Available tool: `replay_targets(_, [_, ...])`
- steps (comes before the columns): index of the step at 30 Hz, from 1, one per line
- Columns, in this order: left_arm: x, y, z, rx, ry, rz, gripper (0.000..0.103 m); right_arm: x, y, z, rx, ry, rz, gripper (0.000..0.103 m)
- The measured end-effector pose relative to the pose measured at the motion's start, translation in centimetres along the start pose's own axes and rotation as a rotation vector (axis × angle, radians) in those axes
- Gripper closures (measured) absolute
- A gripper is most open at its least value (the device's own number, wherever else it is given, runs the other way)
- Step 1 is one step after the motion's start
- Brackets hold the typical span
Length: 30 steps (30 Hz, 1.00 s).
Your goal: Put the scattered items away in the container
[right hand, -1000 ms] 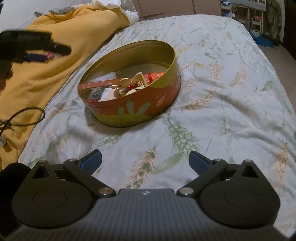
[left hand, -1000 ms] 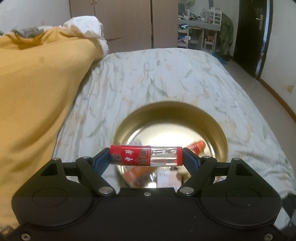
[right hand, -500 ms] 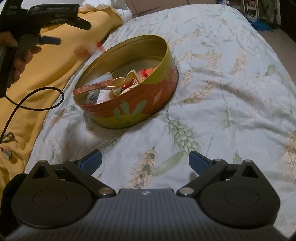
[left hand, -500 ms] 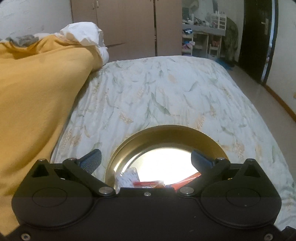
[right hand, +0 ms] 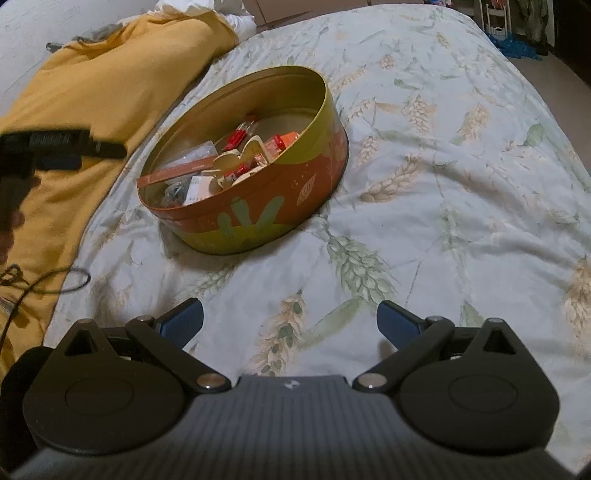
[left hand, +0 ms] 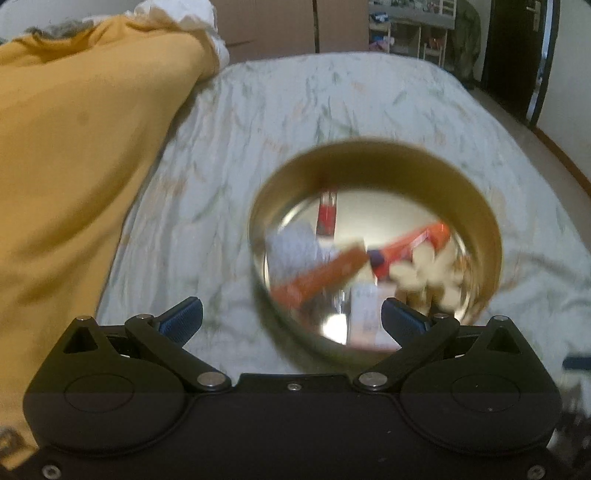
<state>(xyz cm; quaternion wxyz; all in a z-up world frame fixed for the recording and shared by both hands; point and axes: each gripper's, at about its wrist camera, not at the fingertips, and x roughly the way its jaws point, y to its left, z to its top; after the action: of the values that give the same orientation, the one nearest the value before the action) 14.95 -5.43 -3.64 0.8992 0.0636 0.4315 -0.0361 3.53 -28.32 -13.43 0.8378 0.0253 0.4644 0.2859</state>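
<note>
An oval tin point(right hand: 258, 210) with an orange and green painted wall stands on the bed and holds several small items. A red lighter point(left hand: 327, 214) lies inside it near the far wall, also visible in the right wrist view as the lighter point(right hand: 242, 134). My left gripper point(left hand: 291, 314) is open and empty, just short of the tin point(left hand: 369, 162), which looks blurred. In the right wrist view the left gripper point(right hand: 88, 157) hovers to the left of the tin. My right gripper point(right hand: 290, 314) stands open and empty over the sheet, in front of the tin.
A yellow blanket point(right hand: 85, 96) is heaped along the left of the bed, with a black cable point(right hand: 55, 284) looping over its edge. A white pillow point(left hand: 177, 14) lies behind it. The floral sheet point(right hand: 461, 184) stretches to the right; the floor point(left hand: 535, 144) lies past the bed's right edge.
The left gripper opened and let the red lighter drop into the tin. It then drew back and sank, so the whole tin shows ahead. The right gripper stayed nearly still.
</note>
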Motion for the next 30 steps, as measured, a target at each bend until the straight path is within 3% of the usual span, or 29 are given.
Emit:
replay_targets(12, [1.3,-1.6,-7.7,-0.046,0.046,-0.059,0.000,0.7,0.6,0.0,-0.029,0.016,-0.073,0.000])
replay_targets(30, [3.3,-3.1,-11.1,-0.041,0.014,-0.052,0.000,2.2,1.6,0.2,-0.060,-0.001,-0.125,0.000])
